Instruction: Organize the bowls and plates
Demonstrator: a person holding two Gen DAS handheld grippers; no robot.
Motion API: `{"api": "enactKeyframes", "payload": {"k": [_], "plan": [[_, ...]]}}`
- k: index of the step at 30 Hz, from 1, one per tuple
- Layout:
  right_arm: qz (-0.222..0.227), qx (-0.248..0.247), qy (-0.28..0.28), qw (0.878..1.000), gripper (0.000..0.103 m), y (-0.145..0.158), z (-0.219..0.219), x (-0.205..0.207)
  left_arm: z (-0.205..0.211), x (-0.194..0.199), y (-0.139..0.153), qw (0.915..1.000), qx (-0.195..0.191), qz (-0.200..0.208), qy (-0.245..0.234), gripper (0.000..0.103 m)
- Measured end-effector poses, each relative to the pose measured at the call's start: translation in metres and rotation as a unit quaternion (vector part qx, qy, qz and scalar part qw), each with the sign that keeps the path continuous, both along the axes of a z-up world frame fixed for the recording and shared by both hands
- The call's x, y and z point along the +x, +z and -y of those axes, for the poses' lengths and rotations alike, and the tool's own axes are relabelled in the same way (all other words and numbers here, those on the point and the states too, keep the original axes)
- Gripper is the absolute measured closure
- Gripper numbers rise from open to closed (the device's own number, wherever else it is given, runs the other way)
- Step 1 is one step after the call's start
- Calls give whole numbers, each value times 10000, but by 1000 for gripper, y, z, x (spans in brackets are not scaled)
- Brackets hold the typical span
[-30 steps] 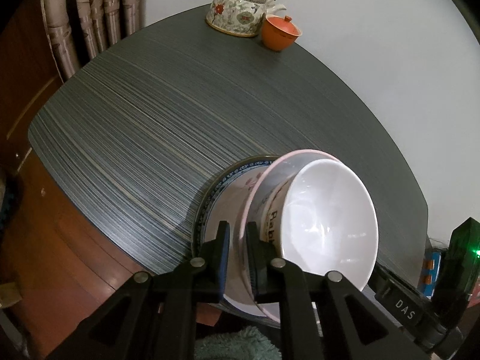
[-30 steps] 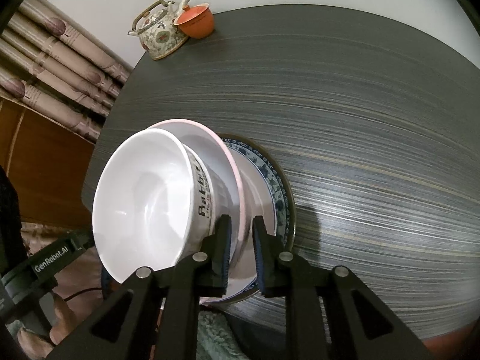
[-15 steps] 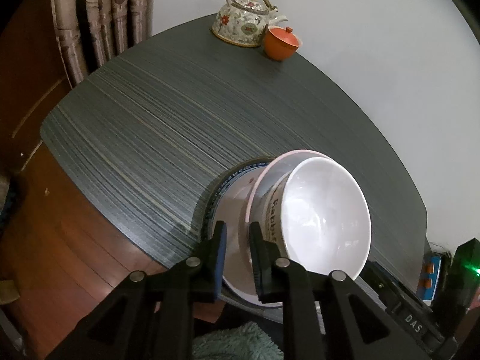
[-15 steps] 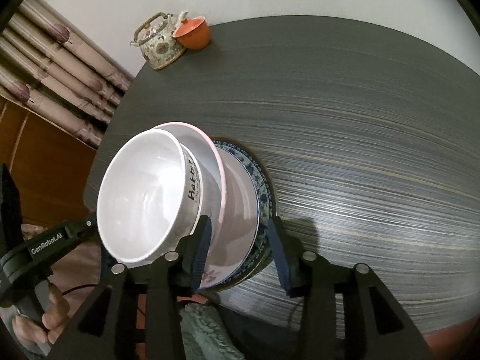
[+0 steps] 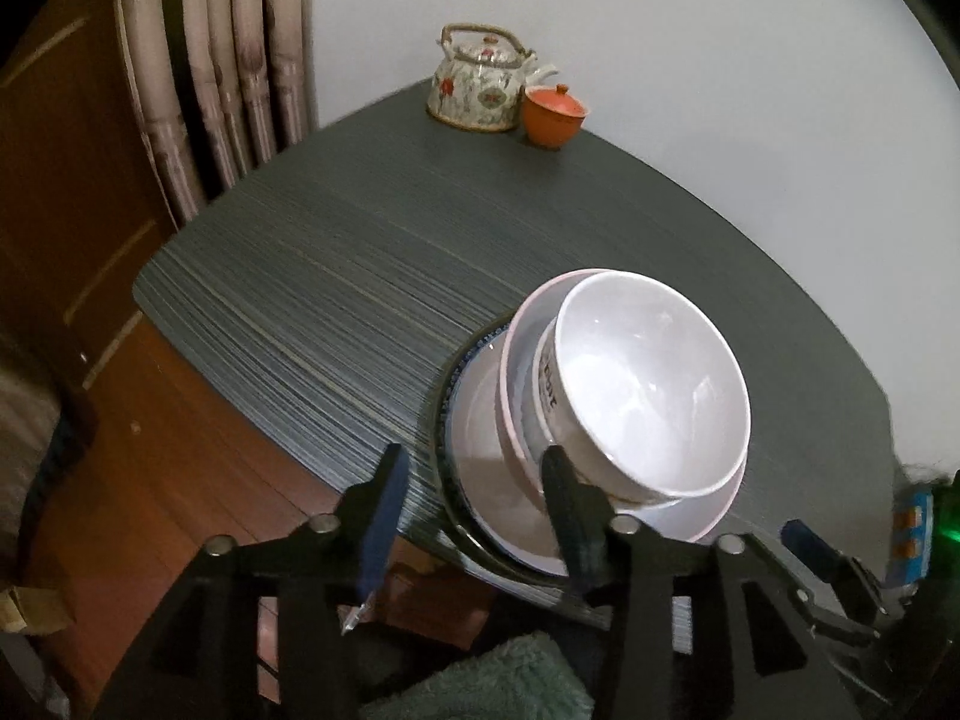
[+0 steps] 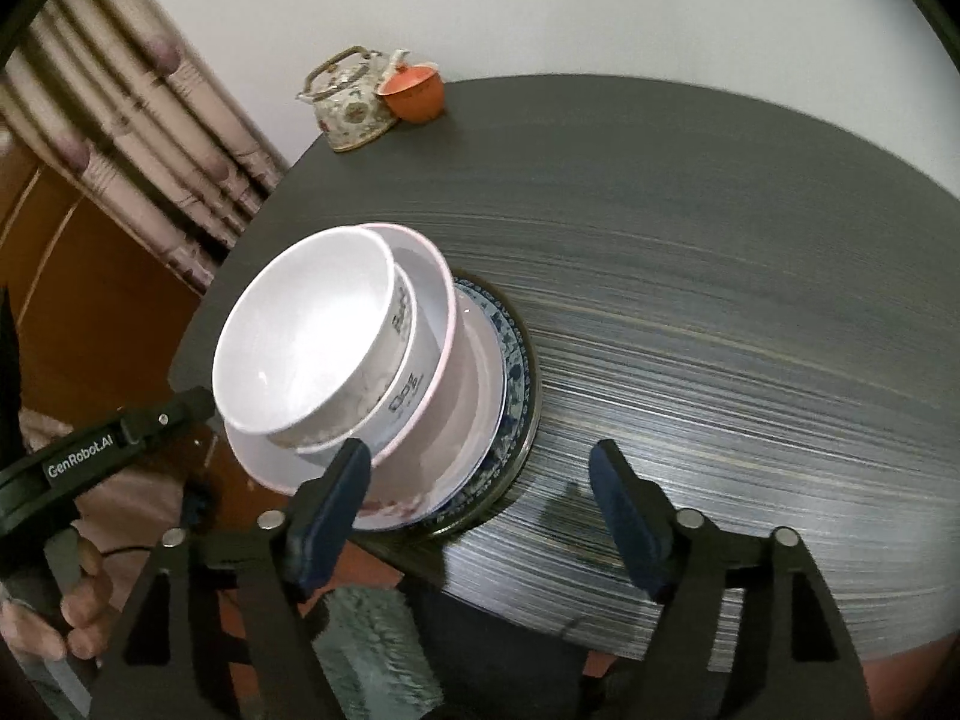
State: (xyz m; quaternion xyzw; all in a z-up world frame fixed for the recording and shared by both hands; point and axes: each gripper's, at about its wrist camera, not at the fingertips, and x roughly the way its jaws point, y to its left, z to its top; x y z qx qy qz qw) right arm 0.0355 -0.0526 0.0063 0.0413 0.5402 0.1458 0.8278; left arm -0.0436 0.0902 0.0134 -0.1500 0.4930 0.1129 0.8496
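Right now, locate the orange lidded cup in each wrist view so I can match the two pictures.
Left wrist view: the orange lidded cup stands top centre at the table's far edge, just right of the floral teapot.
Right wrist view: the cup sits upper left of centre, again just right of the teapot.
Shared landmark: the stacked white bowl near the table's front edge.

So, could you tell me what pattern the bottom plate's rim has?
Blue-and-white patterned rim on the bottom plate, clearest in right wrist view.
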Motion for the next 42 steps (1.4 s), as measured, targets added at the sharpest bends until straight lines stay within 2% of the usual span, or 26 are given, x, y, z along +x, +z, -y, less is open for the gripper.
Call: {"api": "enactKeyframes", "payload": {"k": [4,6,9,14,23,42], "plan": [[161,-75,124,9998,18,-4,-5,-12,7,-7,-4,9997,177,127,-86,49],[207,-69,195,9996,15,-7,-8,-17,11,-11,-7,9995,274,141,-67,43],[277,-87,265,9992,10,-11,-11,-25,18,-16,-10,9981,561,230,-92,40],[396,-146,332,9986,3,-15,-14,-35,26,-22,-14,9965,759,320,-105,38],[536,-168,191,9982,1,-12,-9,-40,32,-27,-12,9949,915,388,-144,38],[515,-159,315,9981,1,-12,-15,-44,29,-35,-9,9954,889,365,-30,38]]}}
